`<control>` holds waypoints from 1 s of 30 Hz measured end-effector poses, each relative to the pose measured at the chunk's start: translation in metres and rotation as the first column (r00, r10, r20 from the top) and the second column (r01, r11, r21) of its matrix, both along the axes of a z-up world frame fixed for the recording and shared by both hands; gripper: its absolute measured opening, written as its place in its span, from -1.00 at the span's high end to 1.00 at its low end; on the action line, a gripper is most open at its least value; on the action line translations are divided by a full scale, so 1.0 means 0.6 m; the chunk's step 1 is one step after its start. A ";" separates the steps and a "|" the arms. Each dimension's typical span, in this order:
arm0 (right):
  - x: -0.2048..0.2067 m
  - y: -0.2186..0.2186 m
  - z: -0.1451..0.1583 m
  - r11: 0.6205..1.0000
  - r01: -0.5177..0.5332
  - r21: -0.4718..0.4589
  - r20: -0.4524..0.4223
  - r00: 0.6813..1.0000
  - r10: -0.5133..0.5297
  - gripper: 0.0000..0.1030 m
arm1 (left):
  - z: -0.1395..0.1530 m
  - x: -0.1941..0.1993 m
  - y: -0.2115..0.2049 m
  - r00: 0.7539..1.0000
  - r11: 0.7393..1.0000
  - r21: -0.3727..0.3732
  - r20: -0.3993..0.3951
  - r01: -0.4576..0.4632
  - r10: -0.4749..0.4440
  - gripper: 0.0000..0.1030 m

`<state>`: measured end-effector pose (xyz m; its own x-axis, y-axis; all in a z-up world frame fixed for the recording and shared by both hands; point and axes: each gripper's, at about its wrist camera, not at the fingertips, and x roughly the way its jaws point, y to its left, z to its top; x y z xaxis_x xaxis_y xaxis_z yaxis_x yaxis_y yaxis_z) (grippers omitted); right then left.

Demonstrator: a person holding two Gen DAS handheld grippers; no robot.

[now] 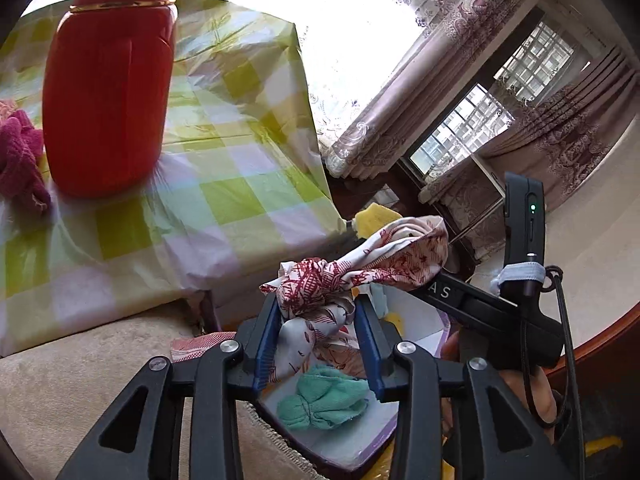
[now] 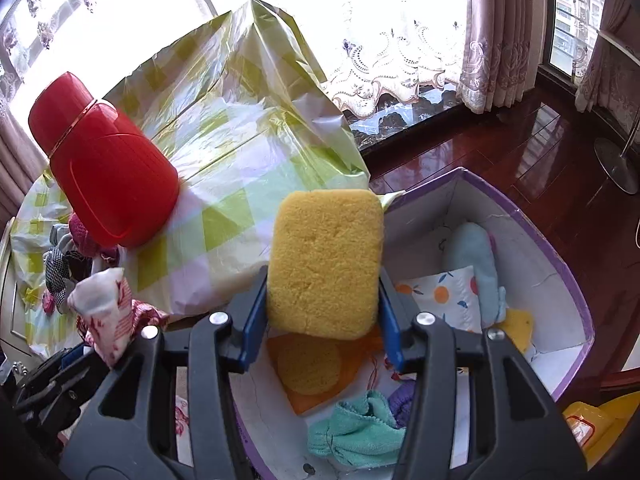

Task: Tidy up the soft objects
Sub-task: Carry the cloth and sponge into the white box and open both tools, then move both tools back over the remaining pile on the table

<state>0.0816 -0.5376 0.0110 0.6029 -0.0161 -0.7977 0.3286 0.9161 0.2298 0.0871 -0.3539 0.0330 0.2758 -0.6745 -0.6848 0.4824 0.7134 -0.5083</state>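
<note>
Checked tablecloth cut off at the left edge, its clothes pile half hidden behind the red flask. Purple-rimmed box partly masked by both tools (contents only partly legible). Right gripper pinches the yellow sponge above the box. Left gripper, part spread, flanks a red-printed scarf; pad contact unclear. Teal cloth lies in the box.
</note>
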 end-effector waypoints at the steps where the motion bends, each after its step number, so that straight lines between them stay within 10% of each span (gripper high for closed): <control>1: -0.003 -0.003 0.001 1.000 0.006 0.000 0.000 1.000 -0.006 -0.03 | -0.006 -0.003 -0.011 1.000 1.000 0.009 -0.016 0.025 -0.025 0.02; 6: -0.007 -0.012 -0.004 1.000 0.012 -0.007 -0.014 1.000 -0.012 -0.35 | -0.027 -0.013 -0.021 0.997 0.997 0.057 -0.053 0.055 -0.052 -0.24; 30: 0.000 0.007 -0.002 1.000 -0.003 0.000 -0.023 1.000 0.003 -0.42 | -0.018 -0.013 0.057 0.999 0.999 0.045 -0.021 -0.029 0.030 -0.24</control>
<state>0.0814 -0.5336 0.0096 0.5846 -0.0140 -0.8112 0.3306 0.9172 0.2224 0.0796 -0.3200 0.0222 0.2800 -0.6349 -0.7201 0.4502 0.7493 -0.4857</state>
